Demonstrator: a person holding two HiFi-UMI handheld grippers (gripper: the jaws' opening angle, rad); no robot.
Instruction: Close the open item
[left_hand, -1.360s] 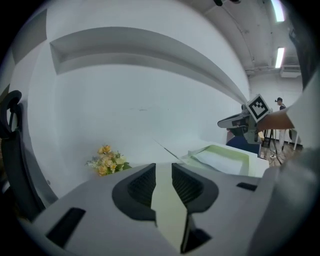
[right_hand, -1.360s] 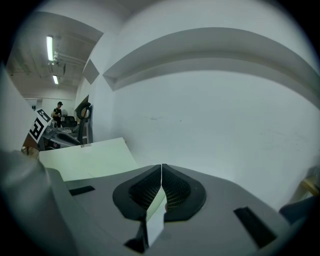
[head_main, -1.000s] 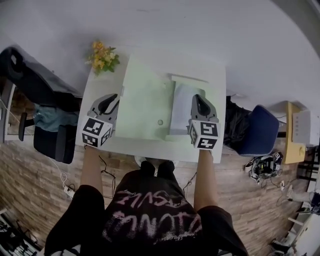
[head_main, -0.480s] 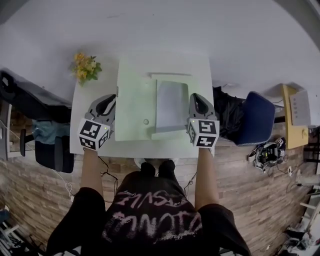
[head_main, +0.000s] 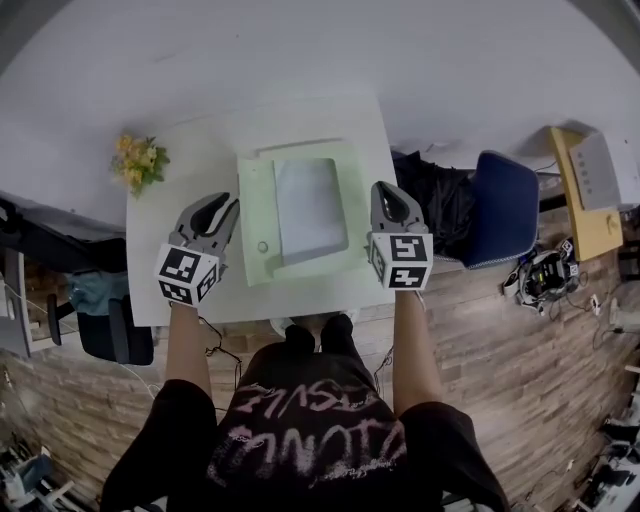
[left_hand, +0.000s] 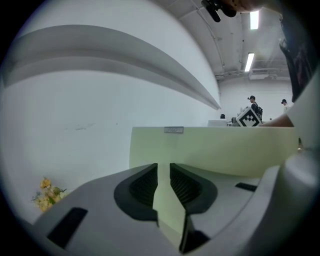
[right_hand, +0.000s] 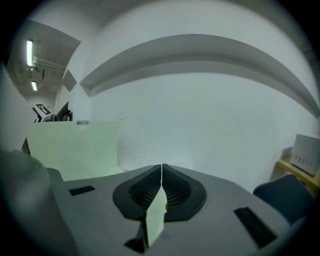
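Observation:
A pale green case (head_main: 355, 215) with a white inside (head_main: 310, 210) lies open on the white table (head_main: 180, 190). Its lid (head_main: 257, 215) stands nearly upright along the left side and shows in both gripper views (left_hand: 225, 150) (right_hand: 75, 147). My left gripper (head_main: 228, 203) is just outside the lid. Its jaws (left_hand: 163, 165) have just been closing a little and still stand slightly apart; only the lid's green shows through the gap. My right gripper (head_main: 385, 188) is beside the case's right rim, its pads (right_hand: 161, 166) together, a green sliver showing below them.
Yellow flowers (head_main: 137, 163) stand at the table's far left corner. A blue chair (head_main: 505, 205) and a dark bag (head_main: 435, 195) are right of the table, with a yellow cabinet (head_main: 575, 190) beyond. A black chair (head_main: 110, 320) is at the left.
The lid looked broad and laid far open; now it is a narrow strip, much more upright. Both grippers have shifted sideways along with the view. The flowers sit farther from the lid.

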